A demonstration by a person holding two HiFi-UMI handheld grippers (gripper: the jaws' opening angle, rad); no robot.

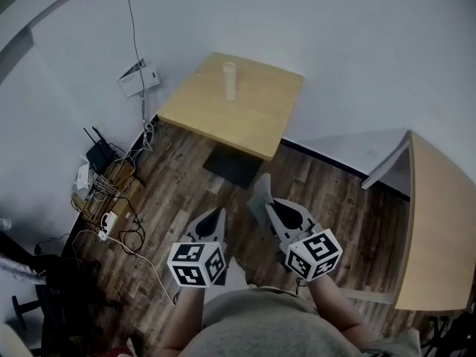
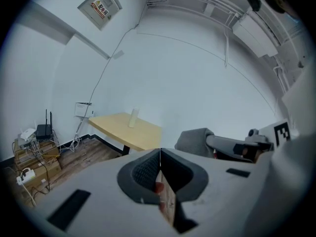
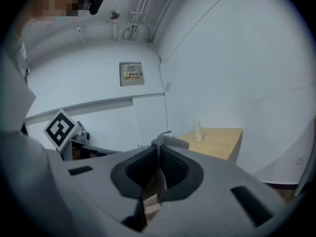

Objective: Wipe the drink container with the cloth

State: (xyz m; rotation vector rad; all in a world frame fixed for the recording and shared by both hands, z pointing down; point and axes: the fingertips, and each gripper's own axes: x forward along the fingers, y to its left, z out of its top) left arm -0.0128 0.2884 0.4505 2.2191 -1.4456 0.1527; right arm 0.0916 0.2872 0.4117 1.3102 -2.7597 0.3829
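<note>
A pale, tall drink container (image 1: 230, 80) stands upright on a small wooden table (image 1: 260, 114) across the room, also seen as the container (image 2: 133, 117) and the container (image 3: 197, 131). My right gripper (image 1: 269, 204) is shut on a grey cloth (image 1: 260, 188), which pokes out past its tips as the cloth (image 3: 169, 142). In the left gripper view the cloth (image 2: 194, 141) hangs off that gripper. My left gripper (image 1: 217, 214) is shut with nothing in it, its jaws meeting edge to edge (image 2: 160, 151). Both grippers hover over the wood floor, well short of the table.
A router (image 1: 99, 156), a cardboard box with tangled cables (image 1: 111, 188) and a power strip (image 1: 111, 222) sit along the left wall. A second wooden table (image 1: 439, 222) stands at the right. The small table has a black base (image 1: 232, 166). A black chair (image 1: 44, 288) is at lower left.
</note>
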